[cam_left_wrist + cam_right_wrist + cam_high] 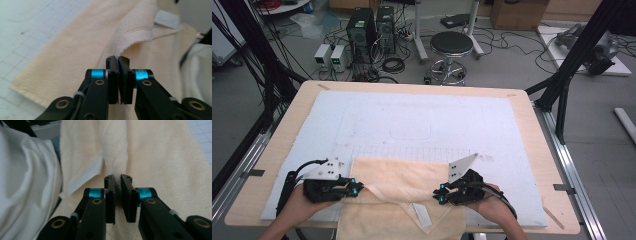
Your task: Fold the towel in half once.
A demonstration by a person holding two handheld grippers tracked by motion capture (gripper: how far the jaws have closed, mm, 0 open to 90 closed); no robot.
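High view looks forward and down from above the person's side, taking in the whole table [532, 150] and the floor beyond its far edge. Left gripper view sits close behind its own jaws, looking low across the towel [75, 50] near the table's near edge. Right gripper view does likewise, jaws up close, facing the same towel [155, 165]; that towel [402, 175] is common to all three.
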